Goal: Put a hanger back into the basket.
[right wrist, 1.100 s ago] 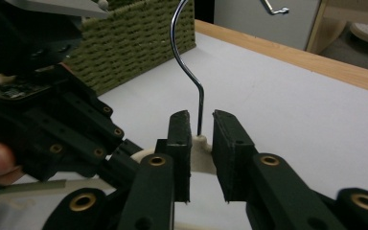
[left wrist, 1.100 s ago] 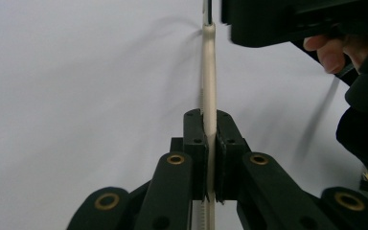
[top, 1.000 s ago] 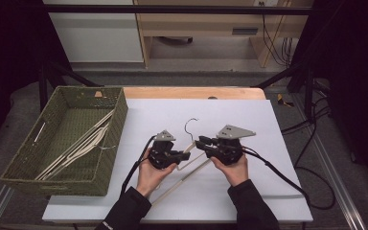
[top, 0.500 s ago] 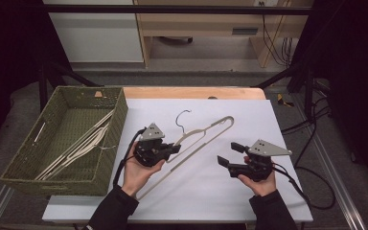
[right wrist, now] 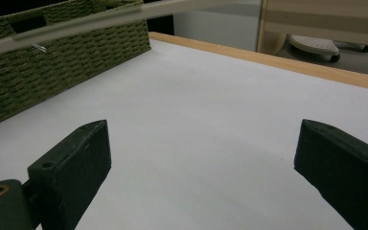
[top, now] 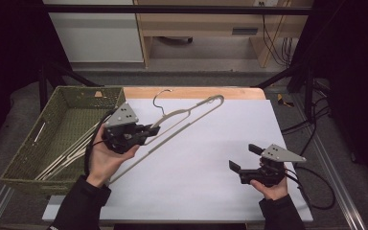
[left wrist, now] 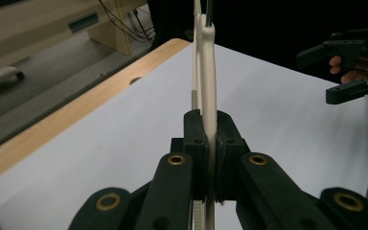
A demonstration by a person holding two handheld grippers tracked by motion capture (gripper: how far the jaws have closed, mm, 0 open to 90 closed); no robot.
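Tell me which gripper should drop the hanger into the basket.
Left. The left gripper is shut on the hanger and sits right beside the basket. The right gripper, jaws just opened and empty, is low at the table's far side.

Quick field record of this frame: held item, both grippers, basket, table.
held item: beige hanger, off the table, wire hook toward the far edge
left gripper: shut on hanger, seen clamped in left gripper view
right gripper: jaws have just been opening, nothing between them, low over the sheet
basket: green woven, at table's left, more hangers inside
table: white sheet, wooden far edge
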